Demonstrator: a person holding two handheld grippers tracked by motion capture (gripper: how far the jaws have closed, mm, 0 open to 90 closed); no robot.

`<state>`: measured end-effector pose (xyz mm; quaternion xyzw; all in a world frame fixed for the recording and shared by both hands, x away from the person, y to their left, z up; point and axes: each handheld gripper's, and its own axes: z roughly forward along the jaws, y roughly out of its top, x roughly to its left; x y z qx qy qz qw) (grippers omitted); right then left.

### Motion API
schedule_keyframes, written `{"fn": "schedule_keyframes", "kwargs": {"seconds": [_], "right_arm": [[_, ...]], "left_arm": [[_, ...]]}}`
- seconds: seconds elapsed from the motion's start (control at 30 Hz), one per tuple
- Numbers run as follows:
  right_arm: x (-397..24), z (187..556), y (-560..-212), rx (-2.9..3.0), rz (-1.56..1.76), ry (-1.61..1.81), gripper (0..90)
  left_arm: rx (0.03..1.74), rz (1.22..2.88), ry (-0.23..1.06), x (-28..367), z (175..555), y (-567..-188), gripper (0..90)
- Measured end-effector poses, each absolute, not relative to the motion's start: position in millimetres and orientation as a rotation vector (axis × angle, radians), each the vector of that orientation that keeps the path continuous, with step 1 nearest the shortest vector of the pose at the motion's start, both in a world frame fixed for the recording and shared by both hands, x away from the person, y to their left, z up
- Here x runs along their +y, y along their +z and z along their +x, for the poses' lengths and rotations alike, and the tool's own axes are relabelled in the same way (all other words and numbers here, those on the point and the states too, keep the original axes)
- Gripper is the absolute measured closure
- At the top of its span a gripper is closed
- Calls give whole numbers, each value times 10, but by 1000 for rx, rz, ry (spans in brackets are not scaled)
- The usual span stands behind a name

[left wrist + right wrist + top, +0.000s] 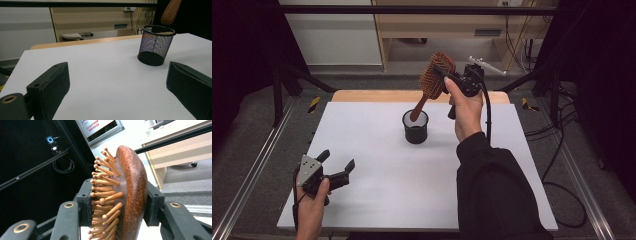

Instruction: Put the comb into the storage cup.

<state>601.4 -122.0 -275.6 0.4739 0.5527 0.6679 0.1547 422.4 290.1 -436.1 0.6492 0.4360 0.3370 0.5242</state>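
A wooden paddle brush with round-tipped wooden pins is clamped at its oval head by the right gripper. Its long axis is tilted, the handle pointed down into a black mesh cup on the white table. The left gripper is held spread, empty.

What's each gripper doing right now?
Left gripper: open, holding nothing, low over the table.
Right gripper: closed on the hairbrush, handle above the cup.
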Motion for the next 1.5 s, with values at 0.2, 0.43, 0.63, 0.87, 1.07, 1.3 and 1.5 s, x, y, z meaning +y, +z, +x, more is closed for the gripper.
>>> {"fn": "schedule_keyframes", "kwargs": {"seconds": [0.2,0.43,0.63,0.87,1.07,1.3,1.5], "right_arm": [[-1218,6021,-2759,1589,1349,1907,521],[-1208,6058,-2796,1603,1336,1876,520],[-1180,6075,-2818,1612,1332,1861,519],[-1141,6096,-2863,1634,1325,1836,518],[-1096,6097,-2885,1656,1314,1810,518],[-1101,6109,-2889,1655,1312,1814,518],[-1090,6119,-2921,1671,1305,1793,517]], "left_arm": [[1042,1551,808,2899,4224,-4361,53],[1038,1554,801,2900,4228,-4364,54],[1033,1561,796,2883,4228,-4367,54],[1036,1560,797,2895,4229,-4366,55],[1032,1558,797,2892,4226,-4362,55],[1033,1559,796,2891,4227,-4364,55],[1036,1558,796,2890,4225,-4366,55]]}}
